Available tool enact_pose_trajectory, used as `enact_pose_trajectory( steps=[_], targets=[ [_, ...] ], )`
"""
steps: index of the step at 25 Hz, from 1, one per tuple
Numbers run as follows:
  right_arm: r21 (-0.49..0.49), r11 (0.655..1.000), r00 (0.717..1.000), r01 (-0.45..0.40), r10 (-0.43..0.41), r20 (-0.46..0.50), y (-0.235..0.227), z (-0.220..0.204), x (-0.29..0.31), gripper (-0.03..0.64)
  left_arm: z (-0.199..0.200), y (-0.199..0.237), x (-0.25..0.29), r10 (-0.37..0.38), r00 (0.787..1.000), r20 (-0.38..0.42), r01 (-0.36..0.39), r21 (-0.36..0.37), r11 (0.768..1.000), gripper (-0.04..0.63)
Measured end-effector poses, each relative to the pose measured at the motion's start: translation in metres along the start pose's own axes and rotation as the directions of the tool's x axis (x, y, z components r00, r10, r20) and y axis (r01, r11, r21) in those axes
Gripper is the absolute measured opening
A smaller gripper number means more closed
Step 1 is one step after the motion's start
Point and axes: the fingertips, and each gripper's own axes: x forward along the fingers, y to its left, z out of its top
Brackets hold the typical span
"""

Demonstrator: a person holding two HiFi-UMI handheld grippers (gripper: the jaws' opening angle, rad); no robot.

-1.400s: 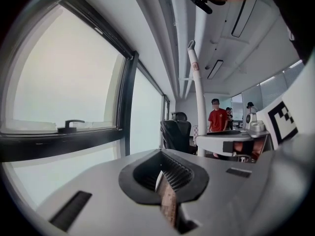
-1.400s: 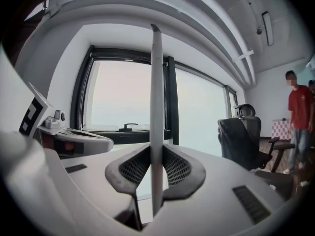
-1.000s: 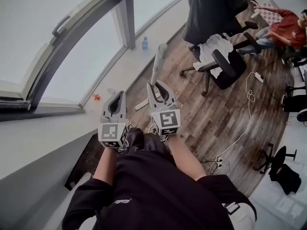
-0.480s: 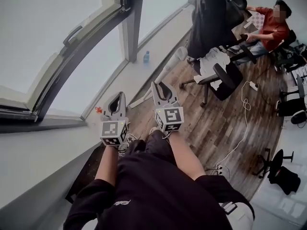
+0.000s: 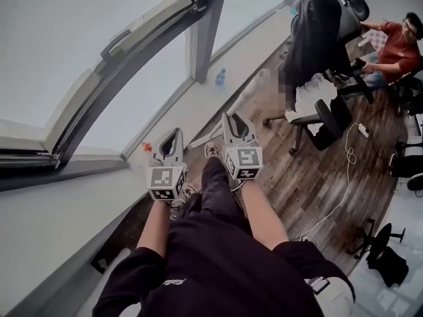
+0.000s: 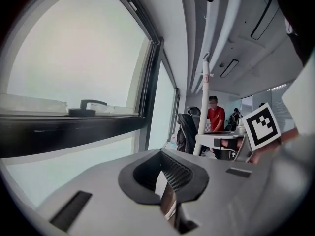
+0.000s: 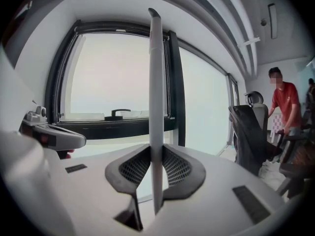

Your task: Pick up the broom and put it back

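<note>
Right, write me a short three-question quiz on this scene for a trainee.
1. True or false: the right gripper is clamped on the broom handle.
2. Which is closest to the window post? A. bottle B. office chair C. power strip
3. Fill in: the person in the background wears a ____ top.
Key: 1 true; 2 A; 3 red.

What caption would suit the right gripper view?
Right gripper clamps a pale broom handle upright before a large window.
</note>
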Motion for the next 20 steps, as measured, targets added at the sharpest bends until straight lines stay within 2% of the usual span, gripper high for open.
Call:
enact_pose_trajectory(
  steps=[5, 13, 20],
  targets=[
    [0.023, 0.999, 0.995, -0.032, 0.034, -0.096, -0.015, -0.033, 0.035, 0.091, -0.01, 0.007, 0.03, 0.019, 0.999, -0.038, -0.019, -0.004, 1.0, 0.0],
    [0.021, 0.994, 0.981, -0.11, 0.112, -0.158, -0.04, -0.06, 0.102, 0.091, -0.025, 0.023, 0.118, 0.03, 0.993, -0.116, -0.031, -0.005, 1.0, 0.0],
    [0.048, 0.983, 0.955, -0.178, 0.184, -0.23, -0.055, -0.092, 0.161, 0.094, -0.032, 0.029, 0.178, 0.036, 0.985, -0.17, -0.034, 0.01, 0.999, 0.0]
  ],
)
